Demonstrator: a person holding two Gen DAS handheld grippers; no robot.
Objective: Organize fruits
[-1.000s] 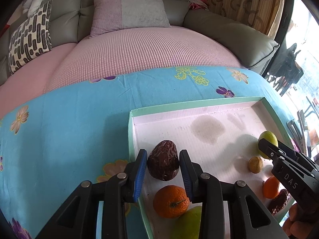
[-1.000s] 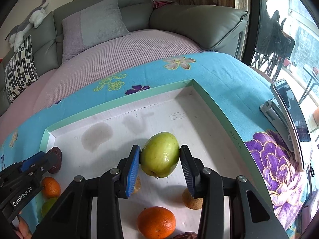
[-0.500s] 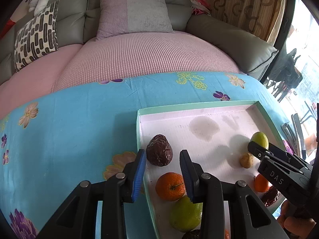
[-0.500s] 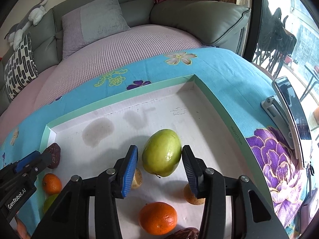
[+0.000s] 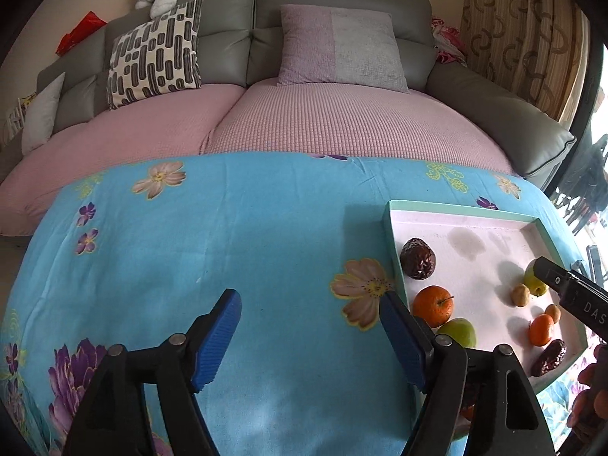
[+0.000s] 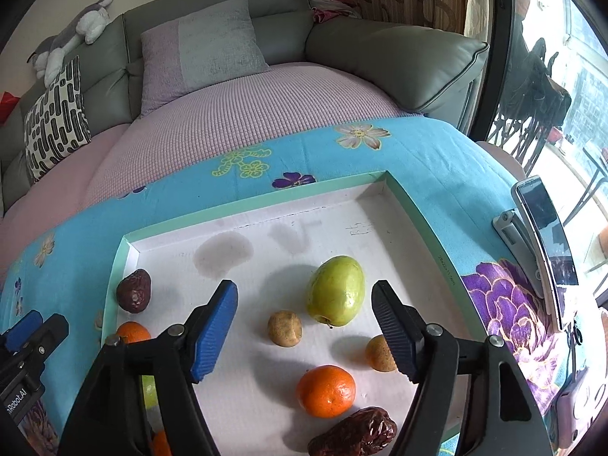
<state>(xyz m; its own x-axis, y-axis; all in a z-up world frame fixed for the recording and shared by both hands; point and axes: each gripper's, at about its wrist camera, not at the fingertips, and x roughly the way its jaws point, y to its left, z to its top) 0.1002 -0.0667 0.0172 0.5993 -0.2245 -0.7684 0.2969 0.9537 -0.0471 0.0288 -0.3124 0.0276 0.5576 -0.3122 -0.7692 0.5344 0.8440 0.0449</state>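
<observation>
Both grippers have let go since a second ago: the left gripper [image 5: 309, 336], which then had its blue pads either side of the wrinkled dark-brown date-like fruit [image 5: 418, 259], has swung away to the left over the blue floral cloth [image 5: 235, 235], and its jaws have just been opening and now stand wide apart with nothing between them. That fruit rests in the near-left corner of the shallow white tray with a mint-green rim [image 5: 391, 243], beside an orange mandarin [image 5: 433, 306] and a green apple [image 5: 458, 332]. The right gripper [image 6: 304, 326] has drawn back from the large green pear-shaped fruit [image 6: 336, 290], its jaws likewise just opened and clear of it; the fruit lies on the tray floor, near a small tan round fruit [image 6: 285, 328], a second mandarin [image 6: 326, 390] and a long brown date [image 6: 355, 433]. A phone on a stand [image 6: 543, 243] stands on the cloth at the right.
</observation>
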